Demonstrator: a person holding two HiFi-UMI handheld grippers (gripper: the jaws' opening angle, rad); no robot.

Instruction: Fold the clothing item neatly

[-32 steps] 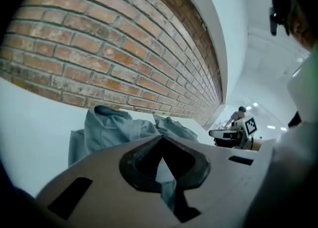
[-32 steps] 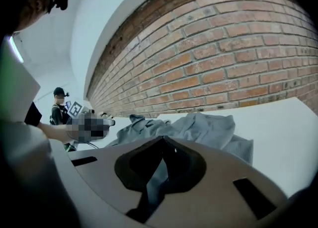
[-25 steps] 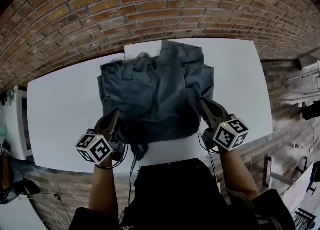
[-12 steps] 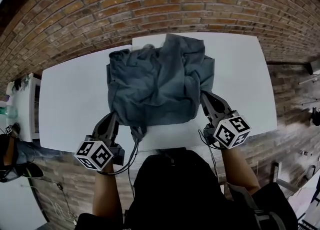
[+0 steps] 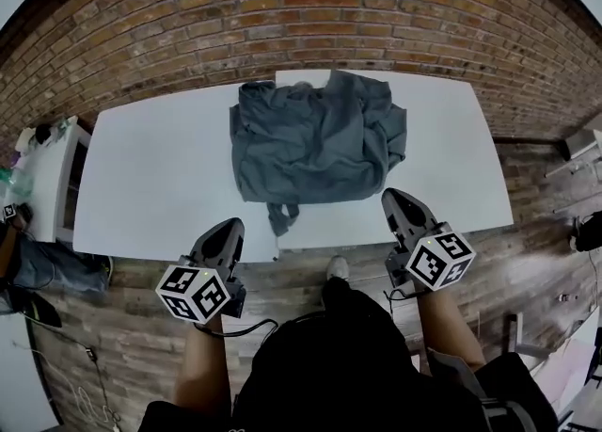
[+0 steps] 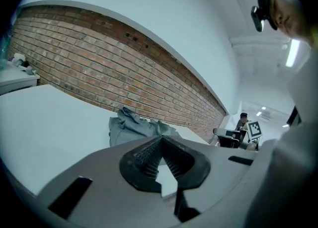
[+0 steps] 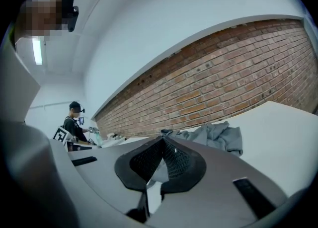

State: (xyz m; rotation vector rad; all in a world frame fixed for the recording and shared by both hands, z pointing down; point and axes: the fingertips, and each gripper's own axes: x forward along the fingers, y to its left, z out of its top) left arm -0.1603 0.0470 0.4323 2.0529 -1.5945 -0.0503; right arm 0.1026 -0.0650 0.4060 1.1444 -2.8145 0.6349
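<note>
Matt grey cloth garment [image 5: 315, 143], smooth white table [image 5: 150, 176], rough brick wall [image 5: 282, 25]

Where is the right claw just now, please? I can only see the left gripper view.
Observer: The right claw hovers over the table's front edge, just right of the garment's near corner and not touching it.
Operator: Thank you. Is it shut?
Observer: Yes, the right gripper view shows its pads together, with nothing between them.
Operator: Does any cloth reach the front edge?
Observer: In the head view a narrow tail of cloth trails toward it but seems to stop short.
</note>
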